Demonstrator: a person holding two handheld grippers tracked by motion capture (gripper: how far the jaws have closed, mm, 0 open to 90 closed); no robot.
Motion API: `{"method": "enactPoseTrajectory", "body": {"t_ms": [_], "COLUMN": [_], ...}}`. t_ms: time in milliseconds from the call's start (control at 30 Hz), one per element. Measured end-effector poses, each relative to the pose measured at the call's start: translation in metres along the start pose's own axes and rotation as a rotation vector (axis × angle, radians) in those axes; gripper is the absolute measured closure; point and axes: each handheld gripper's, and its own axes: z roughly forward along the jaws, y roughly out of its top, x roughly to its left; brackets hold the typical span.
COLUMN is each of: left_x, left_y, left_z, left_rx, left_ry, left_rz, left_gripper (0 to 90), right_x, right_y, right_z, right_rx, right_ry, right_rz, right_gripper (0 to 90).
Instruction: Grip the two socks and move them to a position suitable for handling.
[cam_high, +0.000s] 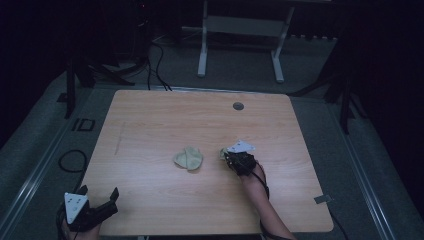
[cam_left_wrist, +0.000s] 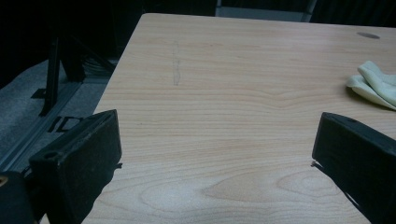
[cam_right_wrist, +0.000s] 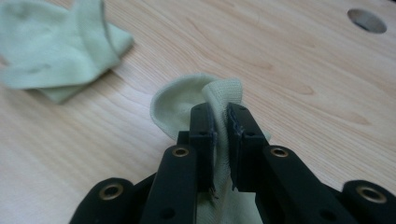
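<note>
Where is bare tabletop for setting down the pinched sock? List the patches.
Free: the wide stretch between the left gripper and the folded sock; the far strip by the round hole; the table's right part past the right gripper. Crowded: the middle, where the pinched sock lies near the folded one.

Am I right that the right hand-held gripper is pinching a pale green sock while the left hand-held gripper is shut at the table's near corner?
Not quite. The left hand-held gripper is open, not shut: the left gripper view shows its jaws wide apart over bare table. The right hand-held gripper does pinch the pale green sock.
</note>
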Motion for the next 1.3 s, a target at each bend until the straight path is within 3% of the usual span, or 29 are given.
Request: {"method": "enactPoseTrajectory", "body": {"t_ms": [300, 767, 1000, 1167, 1300], "left_x": [0.0, 0.0, 0.001, 0.0, -0.001], "left_y": [0.0, -0.001, -0.001, -0.001, -0.001], "left_z": [-0.001, 0.0, -0.003, -0.004, -0.003], "left_rx": [-0.001, 0.005, -0.001, -0.004, -0.001], "left_ry": [0.006, 0.014, 0.015, 0.014, 0.011], "left_rz": [0.003, 0.009, 0.011, 0.01, 0.012], "left_gripper": [1.5, 1.5, 1.5, 1.5, 1.5], "right_x": [0.009, 0.048, 0.065, 0.069, 0.068], "right_y": [0.0, -0.039, -0.06, -0.076, -0.081], "right_z": [-0.039, -0.087, -0.101, -0.101, -0.097], "right_rx": [-0.038, -0.039, -0.028, -0.012, -0.012], "right_ry": [0.019, 0.111, 0.123, 0.085, 0.072], "right_rz": [-0.01, -0.046, -0.068, -0.078, -0.058], "right_gripper": [81.4, 81.2, 81.1, 80.9, 80.5]}}
